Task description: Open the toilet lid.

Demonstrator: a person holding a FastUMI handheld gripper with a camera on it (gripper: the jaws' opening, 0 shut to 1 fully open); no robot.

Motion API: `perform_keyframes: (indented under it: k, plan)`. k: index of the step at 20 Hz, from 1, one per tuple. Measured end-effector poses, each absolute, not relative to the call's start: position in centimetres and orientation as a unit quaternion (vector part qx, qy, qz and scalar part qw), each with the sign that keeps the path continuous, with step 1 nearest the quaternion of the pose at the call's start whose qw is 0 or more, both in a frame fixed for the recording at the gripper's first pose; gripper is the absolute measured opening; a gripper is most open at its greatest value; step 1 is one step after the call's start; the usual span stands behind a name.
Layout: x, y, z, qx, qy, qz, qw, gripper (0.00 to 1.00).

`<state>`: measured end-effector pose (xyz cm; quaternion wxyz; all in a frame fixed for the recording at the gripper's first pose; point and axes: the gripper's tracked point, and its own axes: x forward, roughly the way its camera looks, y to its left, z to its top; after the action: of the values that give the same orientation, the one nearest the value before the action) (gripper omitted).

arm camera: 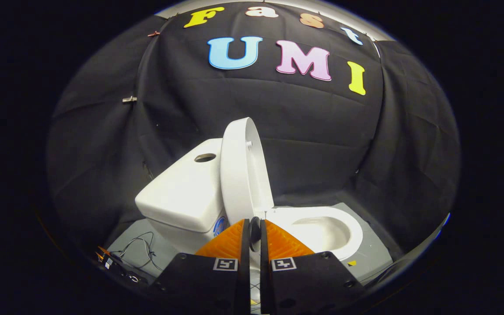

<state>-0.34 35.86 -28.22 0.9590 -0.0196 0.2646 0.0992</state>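
the gripper has two big flat blocks side by side at the bottom, dark and boxy, with slanted outer edges. each block has a small square sticker near its top inner corner, white with a black blocky pattern on it. little round screw holes sit near the corners of the blocks. two fingers stick forward from the blocks. they are shaped like wedges that get thin toward the tips, and their faces are covered in tiny ridges. the fingers sit close together with just a thin dark gap between them.
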Motion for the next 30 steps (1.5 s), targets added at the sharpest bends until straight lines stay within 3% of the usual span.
perform_keyframes:
  k: [12,14,21,30]
  plan:
    - [-0.2,36.0,-28.5,-0.031,0.259,0.093,0.961,0.17]
    - [-0.4,36.2,-28.2,-0.028,0.258,0.1,0.96,0.23]
    - [-0.9,36.6,-28.2,-0.047,0.257,0.118,0.958,0.99]
    - [-1.3,36.0,-23.5,-0.027,0.229,0.136,0.963,0.99]
